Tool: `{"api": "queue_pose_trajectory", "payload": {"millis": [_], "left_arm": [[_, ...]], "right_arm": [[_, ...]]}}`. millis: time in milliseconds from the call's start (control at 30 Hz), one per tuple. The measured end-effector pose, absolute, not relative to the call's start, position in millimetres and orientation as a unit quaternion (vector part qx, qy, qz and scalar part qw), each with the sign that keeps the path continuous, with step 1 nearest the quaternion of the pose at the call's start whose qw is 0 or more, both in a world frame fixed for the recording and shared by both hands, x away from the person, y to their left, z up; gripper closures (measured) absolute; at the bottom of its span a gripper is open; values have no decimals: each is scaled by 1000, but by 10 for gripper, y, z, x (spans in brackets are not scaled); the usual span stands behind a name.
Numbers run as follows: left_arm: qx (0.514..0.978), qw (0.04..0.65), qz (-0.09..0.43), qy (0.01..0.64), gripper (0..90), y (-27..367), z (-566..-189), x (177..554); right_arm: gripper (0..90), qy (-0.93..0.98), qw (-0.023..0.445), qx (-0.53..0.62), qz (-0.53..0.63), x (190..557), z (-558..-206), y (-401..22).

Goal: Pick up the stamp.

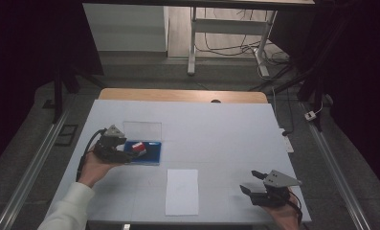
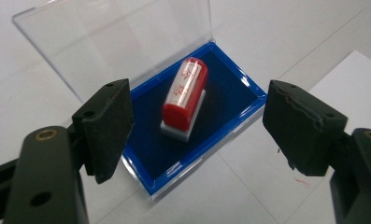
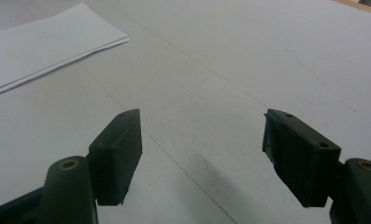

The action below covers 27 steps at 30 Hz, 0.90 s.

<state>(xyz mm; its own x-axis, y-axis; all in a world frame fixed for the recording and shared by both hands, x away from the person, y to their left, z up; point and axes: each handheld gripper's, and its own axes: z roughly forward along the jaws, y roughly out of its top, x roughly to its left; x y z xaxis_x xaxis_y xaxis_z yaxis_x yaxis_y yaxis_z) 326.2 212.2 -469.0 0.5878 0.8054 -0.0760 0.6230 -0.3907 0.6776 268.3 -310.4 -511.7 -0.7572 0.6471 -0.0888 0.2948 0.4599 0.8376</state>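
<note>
A blue ink-pad case (image 1: 151,154) (image 2: 230,88) lies open on the white table, its clear lid (image 1: 142,130) (image 2: 113,42) tipped back. A red stamp with a white base (image 1: 139,147) (image 2: 185,98) rests on the blue pad. My left gripper (image 1: 124,151) (image 2: 197,128) is open just at the case's left end, its jaws either side of the stamp but short of it. Near the table's front right corner my right gripper (image 1: 253,183) (image 3: 202,149) hovers open over bare table, nothing between its jaws.
A white sheet of paper (image 1: 182,191) (image 3: 43,42) lies at the front centre, between the two grippers. The table's wooden far edge (image 1: 183,95) borders a floor with desk legs and cables beyond.
</note>
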Motion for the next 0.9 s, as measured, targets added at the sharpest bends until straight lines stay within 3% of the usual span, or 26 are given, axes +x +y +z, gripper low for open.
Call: {"api": "queue_pose_trajectory", "payload": {"millis": [900], "left_arm": [[852,324,115,394,526,2013,-4886,3556]], "right_arm": [[284,836,197,283,426,2701,-5159,-3105]]}}
